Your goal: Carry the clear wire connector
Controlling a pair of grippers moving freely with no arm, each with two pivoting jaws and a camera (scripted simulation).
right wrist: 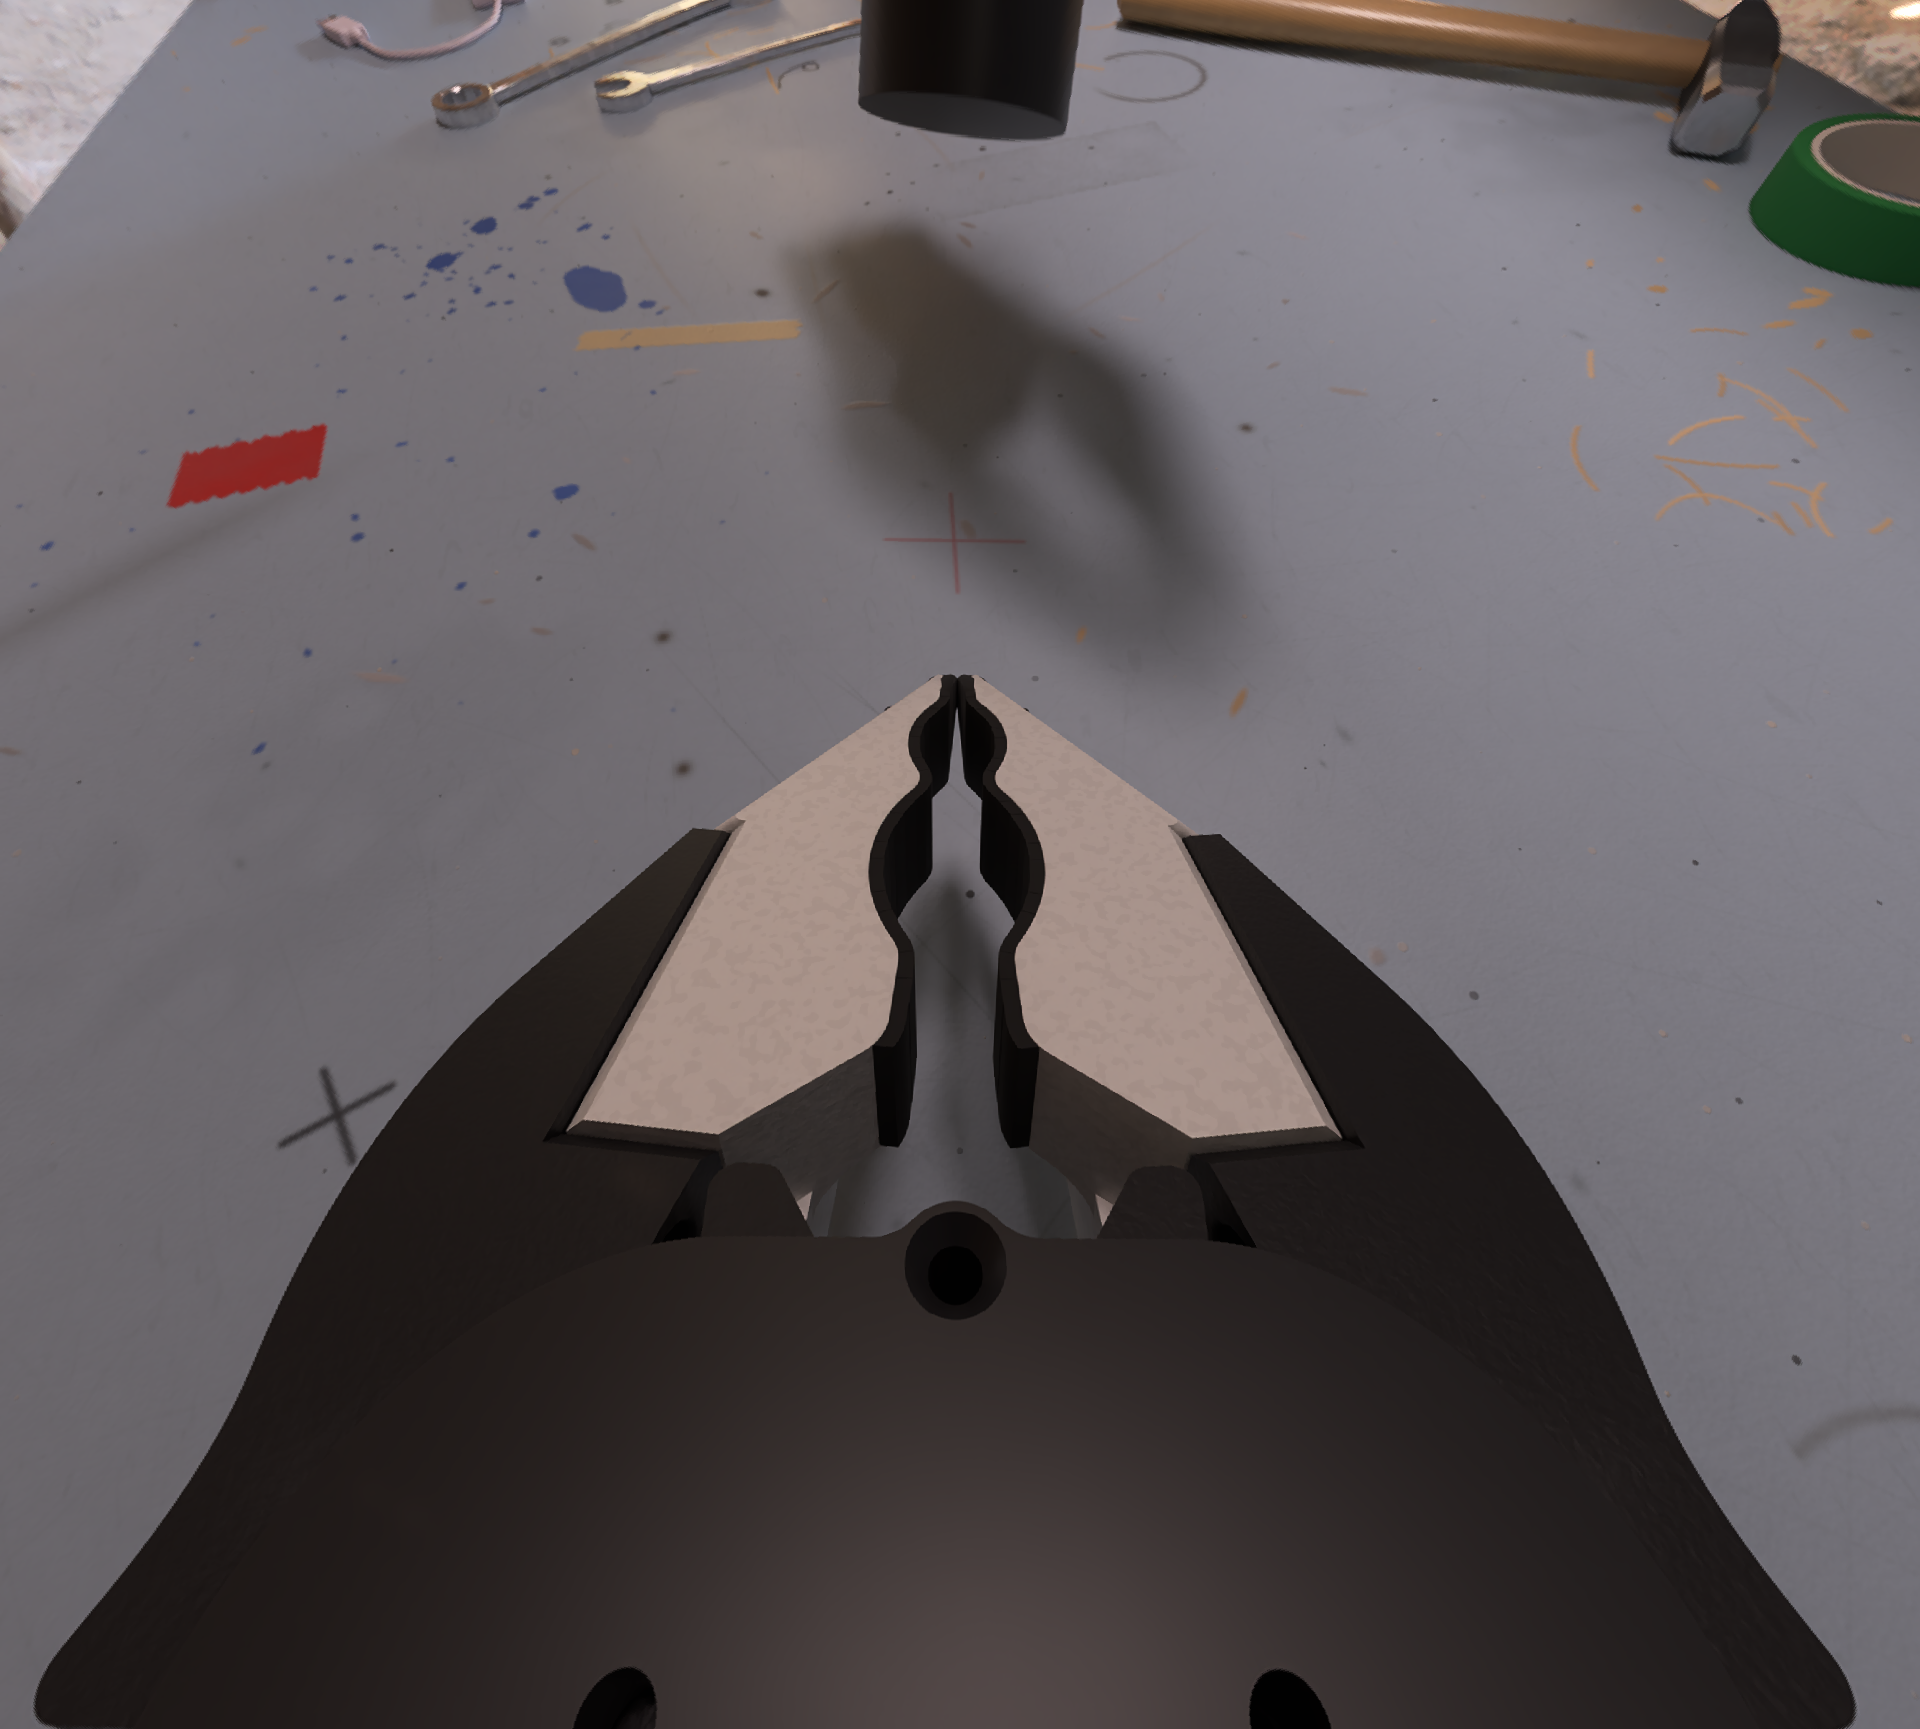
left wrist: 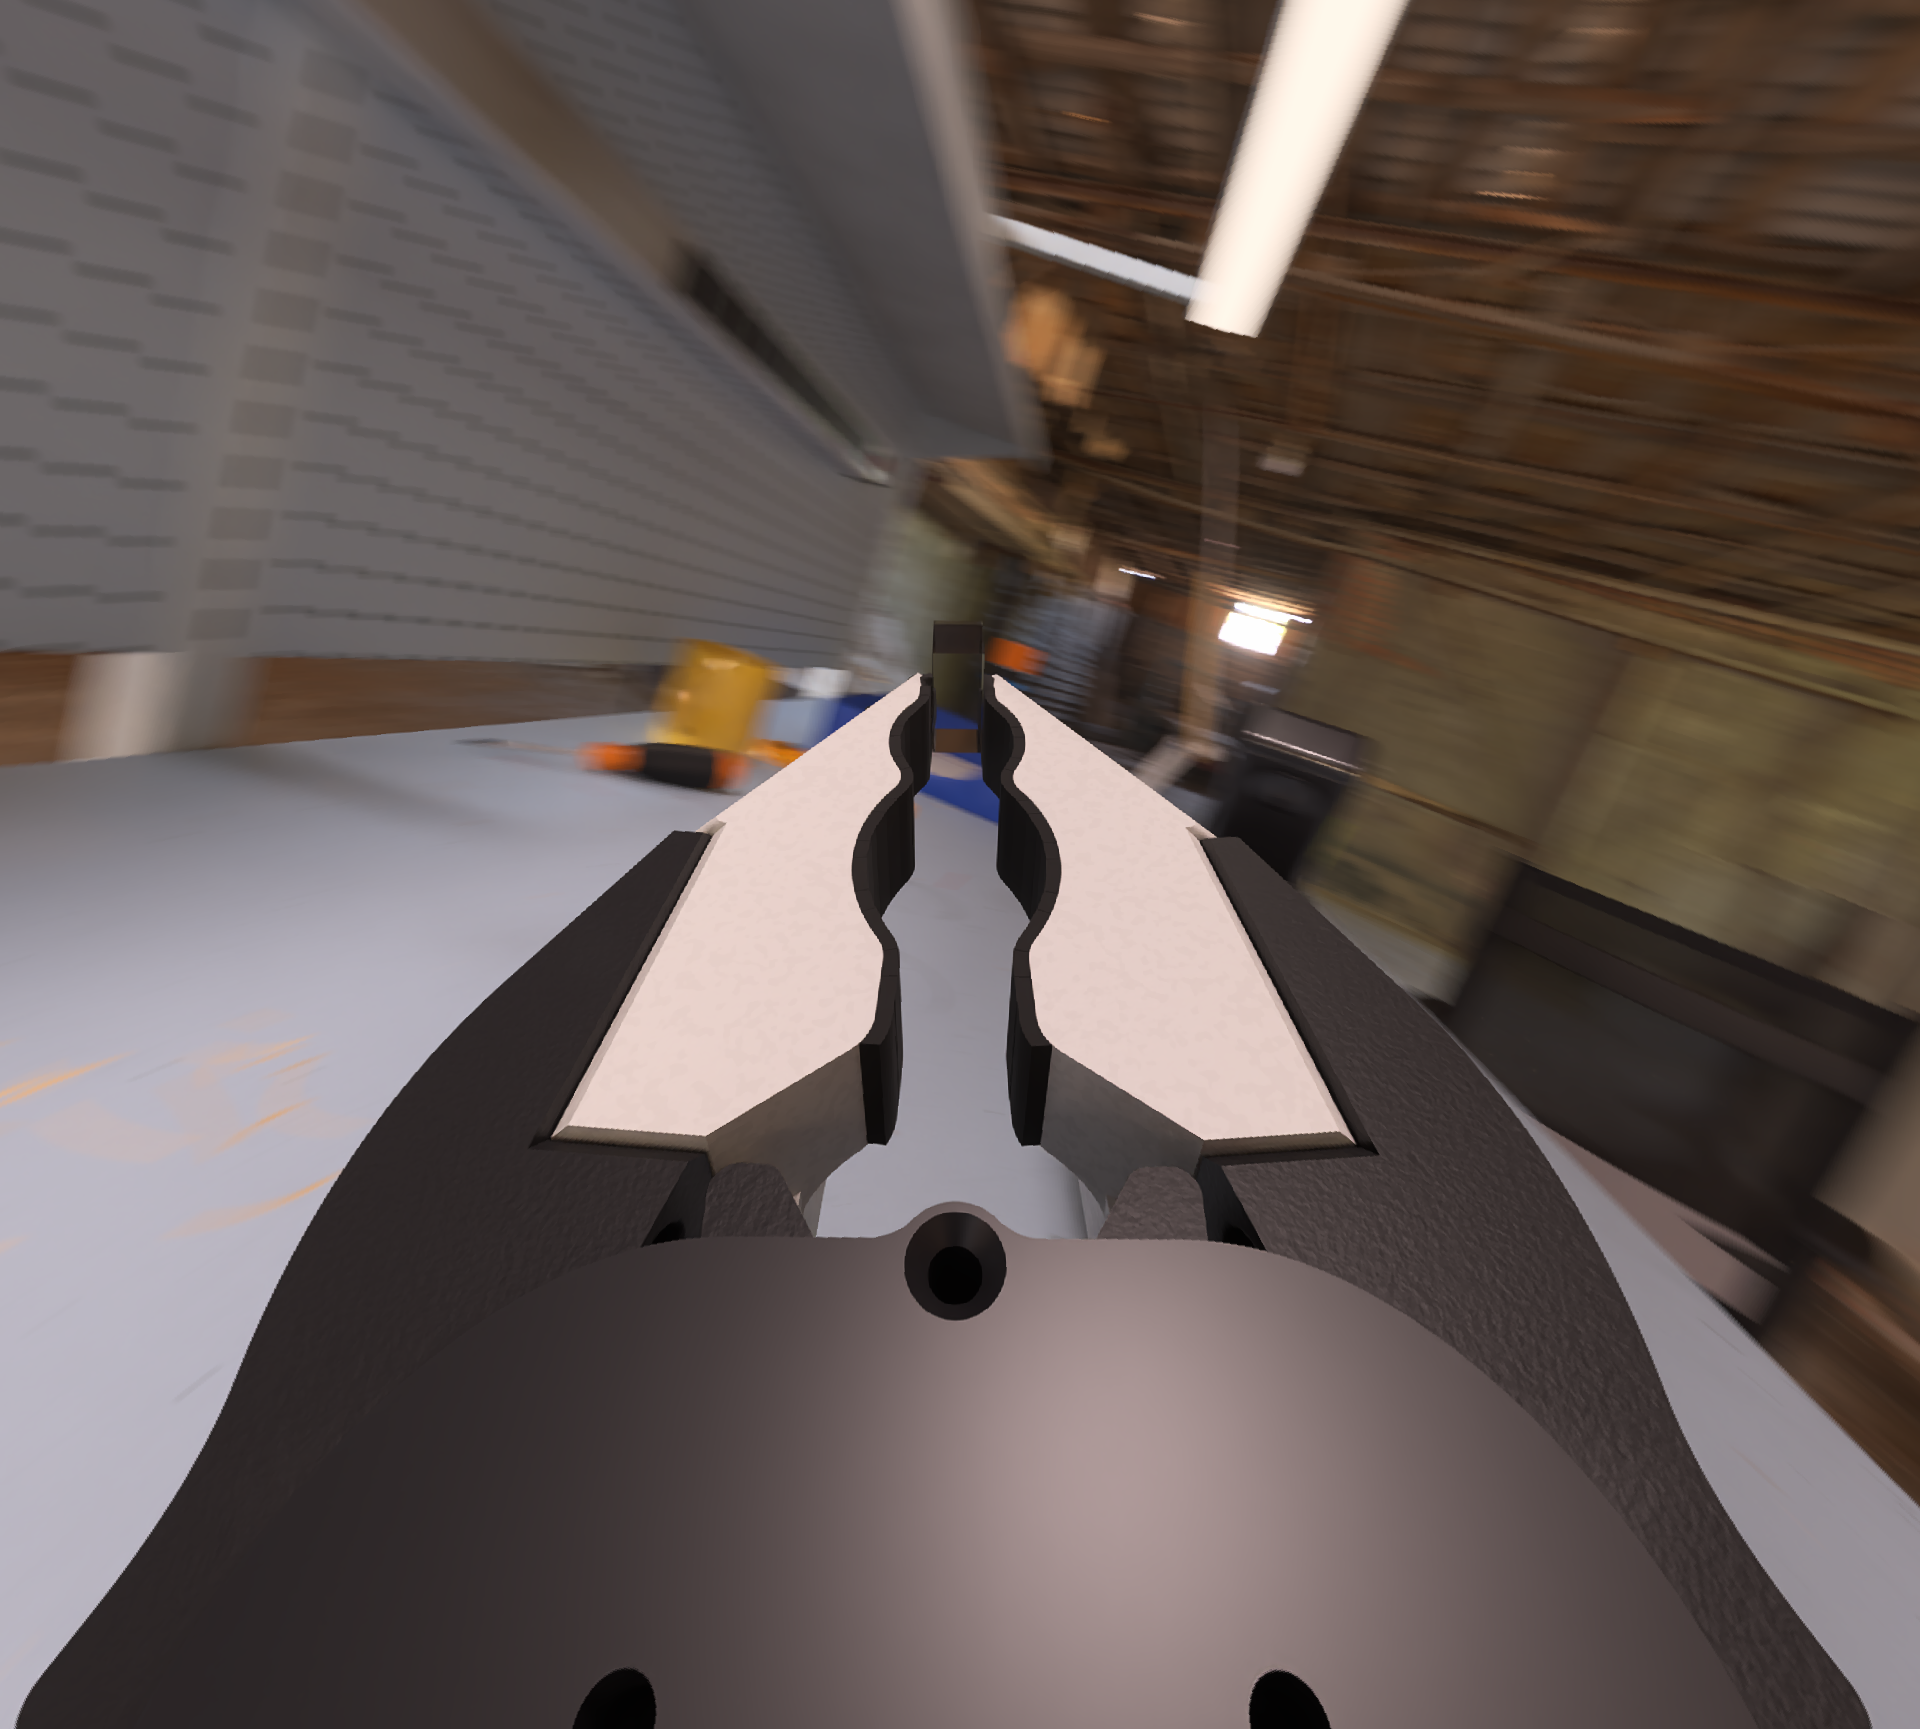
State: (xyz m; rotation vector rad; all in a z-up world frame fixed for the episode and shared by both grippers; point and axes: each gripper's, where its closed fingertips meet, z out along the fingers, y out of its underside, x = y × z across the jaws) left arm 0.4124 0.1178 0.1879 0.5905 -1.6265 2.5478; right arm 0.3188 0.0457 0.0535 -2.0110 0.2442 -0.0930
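Evidently mid-carry, the left gripper (left wrist: 956, 692) pinches a small dark-topped clear wire connector (left wrist: 956, 656) above the grey table (left wrist: 312, 900), needing steady transport; the right gripper (right wrist: 956, 682) is pressed together, empty.

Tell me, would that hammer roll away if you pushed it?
Probably not far. The hammer lies flat on the grey table, and its faceted metal head should stop its round wooden handle rolling. It likely feels head-heavy and stiff.
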